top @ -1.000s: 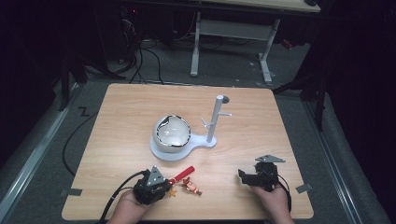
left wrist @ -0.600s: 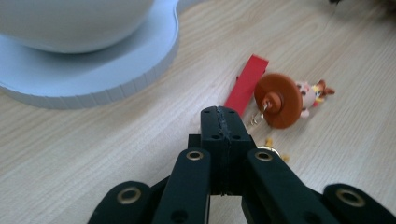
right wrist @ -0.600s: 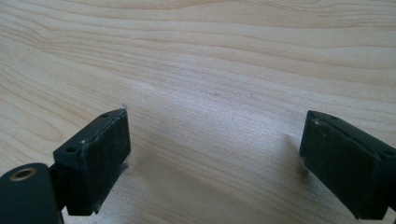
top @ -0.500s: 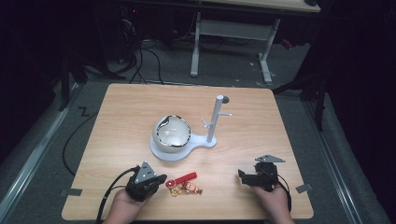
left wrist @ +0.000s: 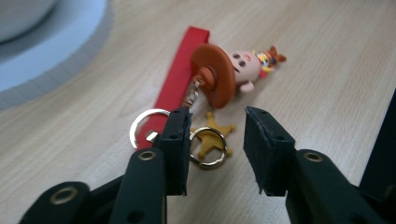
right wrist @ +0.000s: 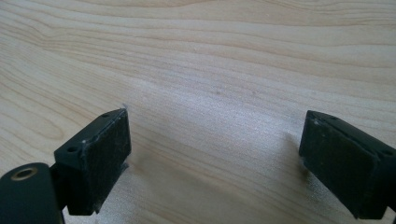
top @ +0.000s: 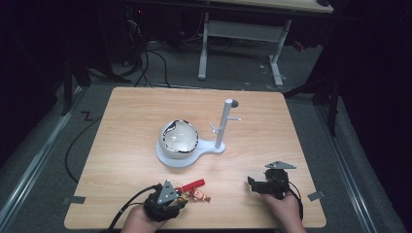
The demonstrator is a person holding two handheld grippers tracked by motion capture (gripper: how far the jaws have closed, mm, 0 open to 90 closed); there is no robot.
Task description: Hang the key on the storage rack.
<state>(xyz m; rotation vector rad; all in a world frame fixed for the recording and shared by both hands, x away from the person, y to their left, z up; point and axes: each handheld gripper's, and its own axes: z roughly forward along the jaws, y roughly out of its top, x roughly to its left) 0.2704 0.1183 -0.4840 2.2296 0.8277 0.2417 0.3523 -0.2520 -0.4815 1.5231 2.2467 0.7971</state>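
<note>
High view: light wood table (top: 121, 145), grey floor (top: 43, 145), dark room.

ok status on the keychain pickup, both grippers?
Left gripper open, jaws over the gold ring of the cowboy keychain. Right gripper open on bare table. Nothing blocking.

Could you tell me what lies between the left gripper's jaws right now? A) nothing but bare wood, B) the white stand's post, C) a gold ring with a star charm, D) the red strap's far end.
C: in the left gripper view, the left gripper stands open around the gold ring carrying the star charm, lying on the table.
</note>
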